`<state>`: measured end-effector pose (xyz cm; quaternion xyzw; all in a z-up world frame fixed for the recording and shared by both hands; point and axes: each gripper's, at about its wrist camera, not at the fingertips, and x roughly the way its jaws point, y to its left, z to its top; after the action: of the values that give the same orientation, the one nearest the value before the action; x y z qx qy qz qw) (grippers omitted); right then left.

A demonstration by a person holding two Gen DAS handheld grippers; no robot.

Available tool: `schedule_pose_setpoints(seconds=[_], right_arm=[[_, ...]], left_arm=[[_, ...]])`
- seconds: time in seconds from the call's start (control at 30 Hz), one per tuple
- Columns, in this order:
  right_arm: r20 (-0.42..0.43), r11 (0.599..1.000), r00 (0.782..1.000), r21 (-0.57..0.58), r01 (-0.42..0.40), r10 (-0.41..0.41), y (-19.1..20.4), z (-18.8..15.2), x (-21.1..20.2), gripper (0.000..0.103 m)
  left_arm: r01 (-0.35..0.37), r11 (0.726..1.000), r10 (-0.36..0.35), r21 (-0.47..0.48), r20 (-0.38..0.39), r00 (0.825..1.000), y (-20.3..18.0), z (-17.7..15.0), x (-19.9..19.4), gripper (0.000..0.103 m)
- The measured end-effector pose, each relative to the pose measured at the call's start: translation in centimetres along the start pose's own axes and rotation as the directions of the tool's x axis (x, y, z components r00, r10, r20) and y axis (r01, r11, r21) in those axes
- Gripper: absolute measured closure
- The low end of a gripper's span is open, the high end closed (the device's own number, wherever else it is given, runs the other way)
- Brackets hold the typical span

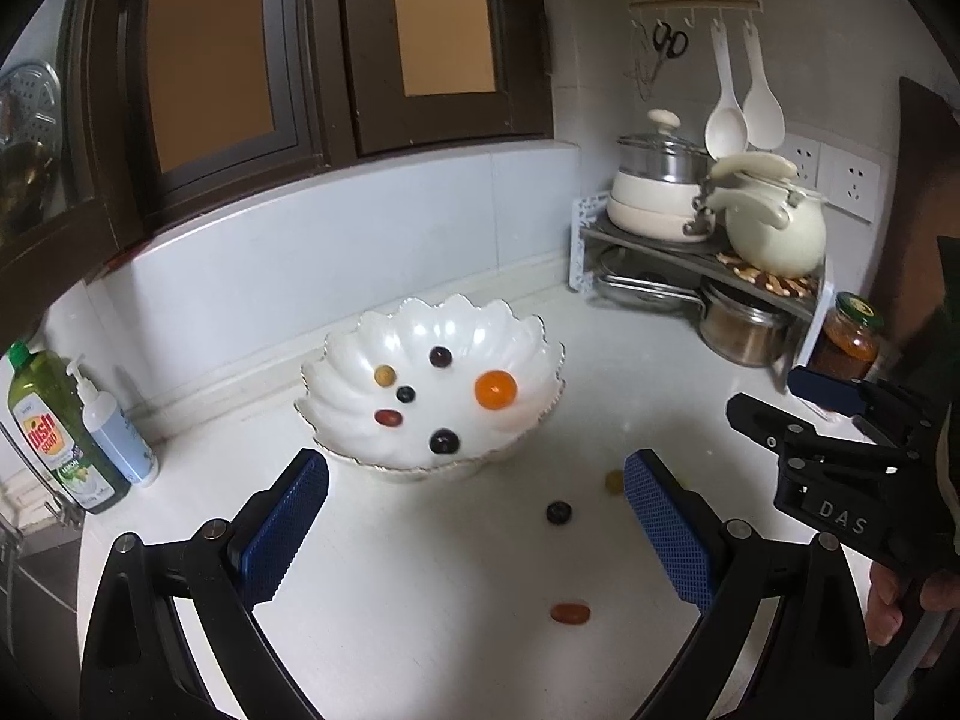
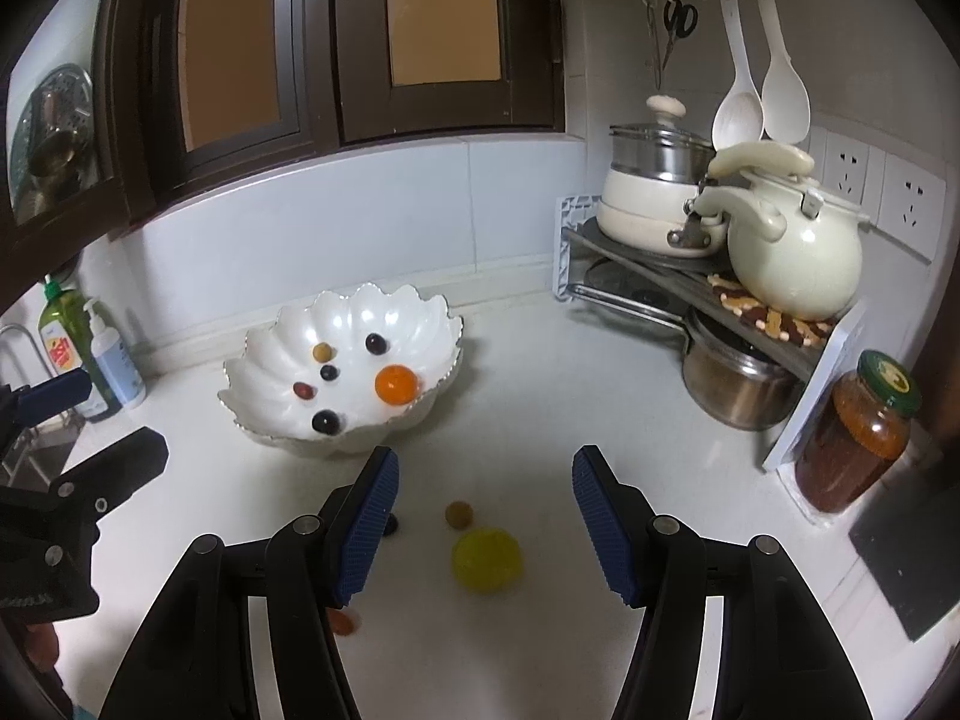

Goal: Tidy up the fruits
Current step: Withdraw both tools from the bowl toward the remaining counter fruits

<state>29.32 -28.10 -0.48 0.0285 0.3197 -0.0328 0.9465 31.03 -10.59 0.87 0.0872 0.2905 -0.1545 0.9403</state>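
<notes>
Both grippers hang over the counter [image 1: 420, 630] with nothing held. The left gripper [image 1: 477, 531] is spread wide, and the right gripper [image 2: 483, 525] is released too. Ahead of both sits the bowl [image 1: 360, 336], already holding an orange [image 1: 495, 390] and five small fruits.

Loose fruit lies on the counter near the fingers. Between the left fingers are a dark grape [image 1: 559, 513] and, nearer the wrist, a red fruit [image 1: 570, 613]. Between the right fingers sit a lemon [image 2: 486, 560] and, just ahead of it, a small tan fruit [image 2: 459, 514].

The fruits are round and the counter looks slick, so a finger touching one off-centre would probably send it rolling. The lemon and tan fruit lie close together, so closing on one may knock the other. The grippers are near each other and could collide over the same patch.

Only the right view shows the lemon; the left view shows the grape and red fruit clearly, while the right finger half hides them.
</notes>
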Motion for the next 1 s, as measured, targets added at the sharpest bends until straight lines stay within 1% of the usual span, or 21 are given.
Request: schedule_pose_setpoints(seconds=[0.2,0.3,0.43,0.5,0.7,0.73,0.83,0.9,0.97,1.0], right_arm=[[-0.014,1.0,1.0,-0.017,-0.018,0.018,-0.3,-1.3,0.3,0.042],[-0.027,0.999,0.999,-0.029,-0.027,0.026,-0.4,-1.8,0.5,0.042],[-0.034,0.999,0.999,-0.045,-0.029,0.027,-0.5,-2.6,0.8,0.042],[-0.039,0.998,0.999,-0.054,-0.027,0.025,-0.4,-3.0,1.0,0.042],[-0.06,0.996,0.998,-0.087,-0.03,0.025,-0.4,-4.1,2.1,0.042],[-0.061,0.995,0.998,-0.091,-0.029,0.023,-0.4,-4.2,2.2,0.042],[-0.071,0.994,0.997,-0.104,-0.032,0.024,-0.4,-4.7,2.7,0.042],[-0.078,0.993,0.996,-0.108,-0.038,0.03,-0.4,-5.1,3.2,0.042],[-0.088,0.993,0.996,-0.113,-0.042,0.032,-0.5,-5.4,3.6,0.042],[-0.092,0.992,0.995,-0.114,-0.045,0.034,-0.5,-5.5,3.9,0.042]], left_arm=[[-0.009,1.0,0.009,0.015,-0.007,1.0,-0.9,-1.3,0.0,0.003],[0.01,1.0,-0.01,0.005,-0.023,1.0,-1.1,-2.1,0.3,0.003],[0.006,1.0,-0.006,-0.004,-0.033,0.999,-1.5,-3.4,0.7,0.003],[0.017,1.0,-0.017,-0.01,-0.037,0.999,-1.6,-4.0,0.9,0.004],[0.019,1.0,-0.019,0.001,-0.065,0.998,-2.2,-5.6,1.7,0.009],[0.023,1.0,-0.023,-0.001,-0.073,0.997,-2.2,-5.9,2.0,0.011],[0.034,0.999,-0.035,-0.014,-0.095,0.995,-2.4,-6.6,2.5,0.012],[0.038,0.999,-0.04,-0.02,-0.111,0.993,-2.5,-7.2,2.9,0.014],[0.04,0.999,-0.042,-0.019,-0.125,0.991,-2.8,-7.7,3.3,0.018],[0.038,0.999,-0.04,-0.017,-0.128,0.991,-2.8,-7.9,3.5,0.019]])
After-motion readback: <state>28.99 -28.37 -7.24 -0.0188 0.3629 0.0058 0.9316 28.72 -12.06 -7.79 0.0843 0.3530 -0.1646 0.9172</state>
